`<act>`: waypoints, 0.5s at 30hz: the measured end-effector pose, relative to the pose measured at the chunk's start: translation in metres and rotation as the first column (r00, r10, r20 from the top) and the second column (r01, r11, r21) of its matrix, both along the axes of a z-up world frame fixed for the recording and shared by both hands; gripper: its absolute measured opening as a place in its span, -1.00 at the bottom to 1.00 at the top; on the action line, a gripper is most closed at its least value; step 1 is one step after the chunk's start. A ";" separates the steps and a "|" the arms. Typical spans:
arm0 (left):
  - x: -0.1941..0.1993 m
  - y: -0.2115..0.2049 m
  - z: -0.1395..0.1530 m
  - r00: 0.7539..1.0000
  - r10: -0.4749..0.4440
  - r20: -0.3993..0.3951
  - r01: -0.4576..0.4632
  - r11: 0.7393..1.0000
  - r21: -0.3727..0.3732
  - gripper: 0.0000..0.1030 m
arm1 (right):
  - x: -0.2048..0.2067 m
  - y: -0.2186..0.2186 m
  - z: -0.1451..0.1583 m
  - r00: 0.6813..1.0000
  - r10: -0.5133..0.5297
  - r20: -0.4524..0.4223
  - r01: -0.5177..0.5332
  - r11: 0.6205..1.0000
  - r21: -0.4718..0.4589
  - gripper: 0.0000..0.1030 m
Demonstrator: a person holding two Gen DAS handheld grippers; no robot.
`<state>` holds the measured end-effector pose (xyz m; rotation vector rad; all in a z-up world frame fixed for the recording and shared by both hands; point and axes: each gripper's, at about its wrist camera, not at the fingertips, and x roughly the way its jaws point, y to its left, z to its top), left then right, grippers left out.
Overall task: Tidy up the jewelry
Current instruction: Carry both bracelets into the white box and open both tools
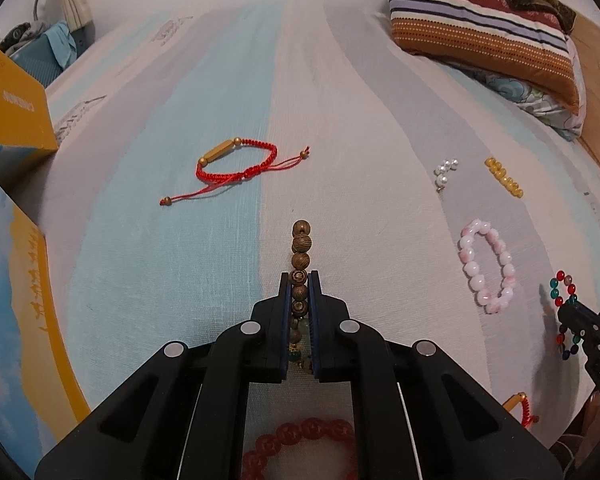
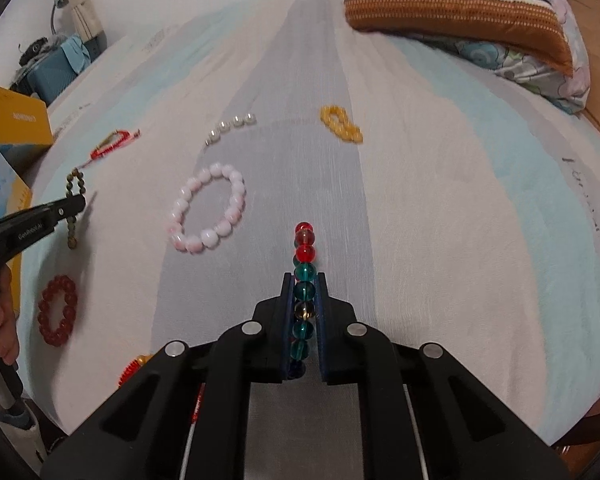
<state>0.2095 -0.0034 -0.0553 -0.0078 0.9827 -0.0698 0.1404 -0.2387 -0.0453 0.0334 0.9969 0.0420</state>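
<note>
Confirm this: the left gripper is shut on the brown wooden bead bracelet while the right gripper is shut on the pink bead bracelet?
Not quite. The right gripper is shut on the red and teal glass bead bracelet, as the right wrist view shows; the pink bead bracelet lies free on the bed. The left gripper does hold the brown wooden bead bracelet.

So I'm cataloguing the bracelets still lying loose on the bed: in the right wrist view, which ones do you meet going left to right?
Dark red bead bracelet → pink bead bracelet → yellow bead bracelet.

Brown wooden-bead bracelet (image 1: 301, 256) and red-green glass-bead bracelet (image 2: 304, 264), each pinched edgewise.
</note>
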 end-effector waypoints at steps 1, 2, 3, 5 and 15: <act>0.000 0.000 0.002 1.000 -0.001 0.004 0.001 1.000 -0.001 -0.86 | 0.000 0.000 0.002 1.000 -0.001 0.009 0.001 1.000 0.002 -0.82; -0.001 -0.001 0.004 1.000 0.000 0.008 0.000 1.000 -0.004 -0.86 | 0.000 0.001 0.003 1.000 -0.001 0.013 0.000 1.000 0.004 -0.82; -0.002 -0.001 0.005 1.000 -0.001 0.011 0.001 1.000 -0.006 -0.86 | 0.000 0.001 0.003 1.000 0.001 0.017 -0.001 1.000 0.005 -0.82; -0.003 -0.001 0.009 1.000 -0.001 0.021 0.001 1.000 -0.010 -0.86 | 0.000 0.001 0.005 1.000 -0.004 0.028 0.003 1.000 0.005 -0.82; -0.016 -0.003 0.025 0.999 -0.001 0.044 0.001 1.000 -0.011 -0.86 | -0.002 0.002 0.015 0.998 -0.014 0.066 0.014 1.000 -0.004 -0.82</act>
